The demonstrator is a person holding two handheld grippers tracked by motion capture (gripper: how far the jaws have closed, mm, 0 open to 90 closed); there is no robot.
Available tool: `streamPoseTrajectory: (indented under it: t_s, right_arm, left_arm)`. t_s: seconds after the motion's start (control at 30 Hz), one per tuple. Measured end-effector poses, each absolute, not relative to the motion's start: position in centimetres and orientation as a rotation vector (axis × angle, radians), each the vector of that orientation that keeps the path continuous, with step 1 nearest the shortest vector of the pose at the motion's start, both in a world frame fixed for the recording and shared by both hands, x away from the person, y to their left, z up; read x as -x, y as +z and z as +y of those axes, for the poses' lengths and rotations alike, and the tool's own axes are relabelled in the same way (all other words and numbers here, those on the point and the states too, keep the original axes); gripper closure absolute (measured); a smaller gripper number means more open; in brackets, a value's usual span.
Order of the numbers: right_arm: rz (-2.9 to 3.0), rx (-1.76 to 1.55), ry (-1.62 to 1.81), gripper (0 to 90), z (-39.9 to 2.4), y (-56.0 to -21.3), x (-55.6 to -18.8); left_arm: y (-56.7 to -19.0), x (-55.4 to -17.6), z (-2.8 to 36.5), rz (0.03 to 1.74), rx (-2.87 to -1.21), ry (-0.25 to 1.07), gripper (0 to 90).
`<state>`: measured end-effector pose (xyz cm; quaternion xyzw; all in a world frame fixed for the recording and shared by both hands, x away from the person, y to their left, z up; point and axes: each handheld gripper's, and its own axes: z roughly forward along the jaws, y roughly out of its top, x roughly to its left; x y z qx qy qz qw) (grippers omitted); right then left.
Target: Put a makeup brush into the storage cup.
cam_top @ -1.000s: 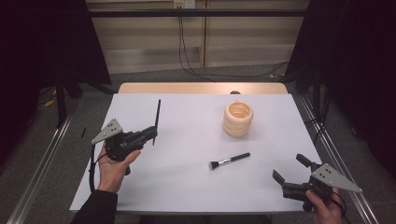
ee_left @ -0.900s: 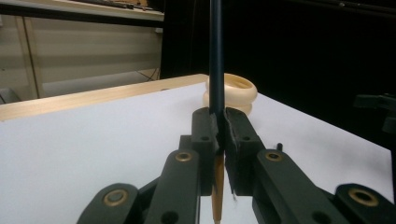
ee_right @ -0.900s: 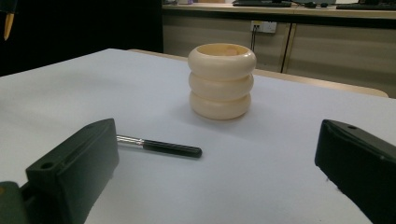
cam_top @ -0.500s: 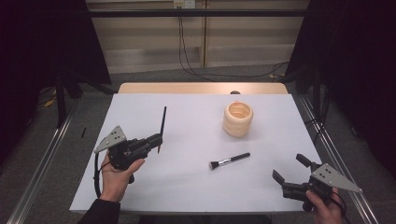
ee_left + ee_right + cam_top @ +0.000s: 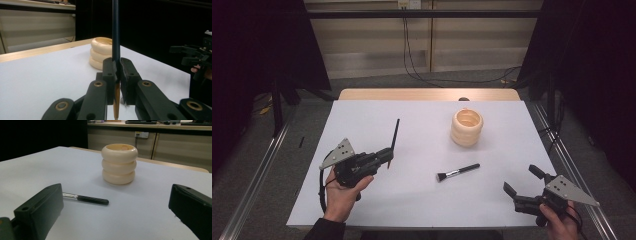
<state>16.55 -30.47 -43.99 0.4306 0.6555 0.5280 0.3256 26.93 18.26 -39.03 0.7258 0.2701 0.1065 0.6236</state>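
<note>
While the left gripper (image 5: pixel 384 156) pinches a long dark stick (image 5: pixel 394 136) low on its shaft, most of its length stands free above the jaws, with a pale tip (image 5: pixel 116 105) hanging below them. The stick leans toward the far side of the white table (image 5: pixel 412 200), well apart from the cream ribbed holder (image 5: pixel 467 127). With so much shaft above so short a grip, the stick risks pivoting between the pads or slipping down through them on the way across. Judged from here, its likely destination is the holder's open mouth, and a tilted approach could catch the rim and tip the holder. A small make-up brush (image 5: pixel 457 172) lies flat between the two hands. At the near right corner the right gripper (image 5: pixel 523 181) waits with jaws spread and nothing between them, near the brush but not touching it
</note>
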Motion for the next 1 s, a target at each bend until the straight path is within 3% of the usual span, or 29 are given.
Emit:
streamPoseTrajectory:
  t_s: [1.0]
  right_arm:
    - [1.720,-1.121,1.404,0.0,-30.4,-43.9,-16.6]
  left_arm:
    - [-38.6,-25.6,15.4,0.533,-1.742,0.174,83.4]
